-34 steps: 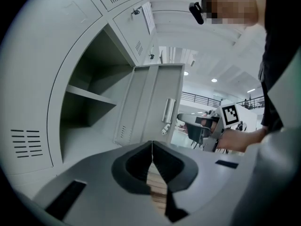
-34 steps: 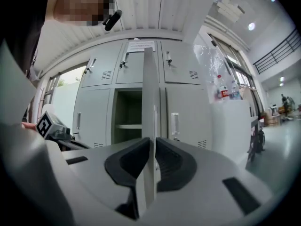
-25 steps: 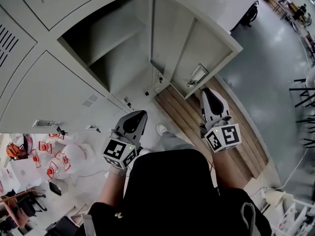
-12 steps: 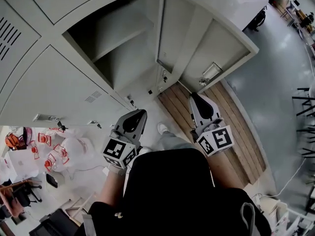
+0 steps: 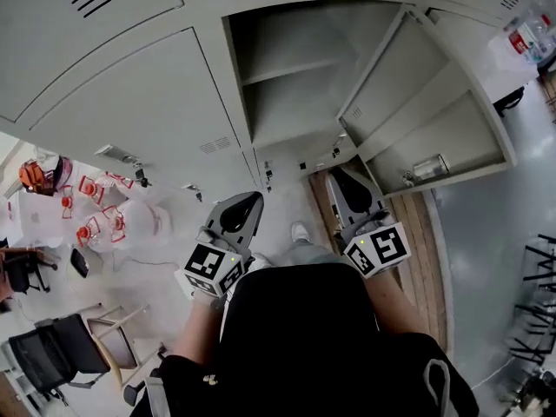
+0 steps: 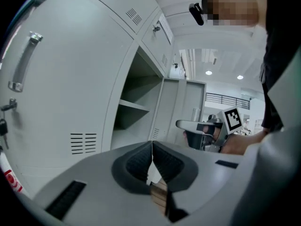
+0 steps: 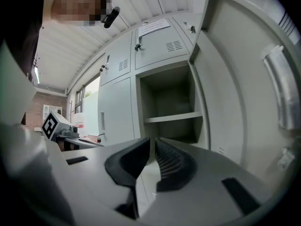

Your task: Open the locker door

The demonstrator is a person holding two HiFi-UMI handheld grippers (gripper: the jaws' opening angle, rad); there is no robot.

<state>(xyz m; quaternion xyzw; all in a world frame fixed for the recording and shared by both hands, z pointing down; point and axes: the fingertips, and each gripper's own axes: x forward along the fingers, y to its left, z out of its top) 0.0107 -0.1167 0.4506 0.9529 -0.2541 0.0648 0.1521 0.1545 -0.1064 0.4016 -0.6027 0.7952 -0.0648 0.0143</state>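
The grey locker door [image 5: 434, 120] stands swung wide to the right, its handle [image 5: 430, 167] free. The open compartment [image 5: 295, 85] is empty apart from one shelf [image 5: 291, 66]. My right gripper [image 5: 335, 177] is shut and holds nothing, below the compartment and left of the door. My left gripper [image 5: 251, 201] is also shut and empty, below the closed neighbouring door. The left gripper view shows my left gripper [image 6: 152, 143], the compartment [image 6: 134, 112] and the right gripper [image 6: 195, 125]. The right gripper view shows my right gripper [image 7: 153, 139], the door [image 7: 244, 79] and its handle [image 7: 282, 91].
A closed locker door [image 5: 148, 102] with a handle [image 5: 117, 155] is left of the opening. Clear bags with red items [image 5: 104, 224] lie on the floor at left, with a chair [image 5: 52, 354] below them. A wooden platform [image 5: 417, 233] runs under the open door.
The head view has turned left. My right gripper has drawn away from the door handle toward the compartment's foot. The door hangs wide open; the left gripper has hardly moved.
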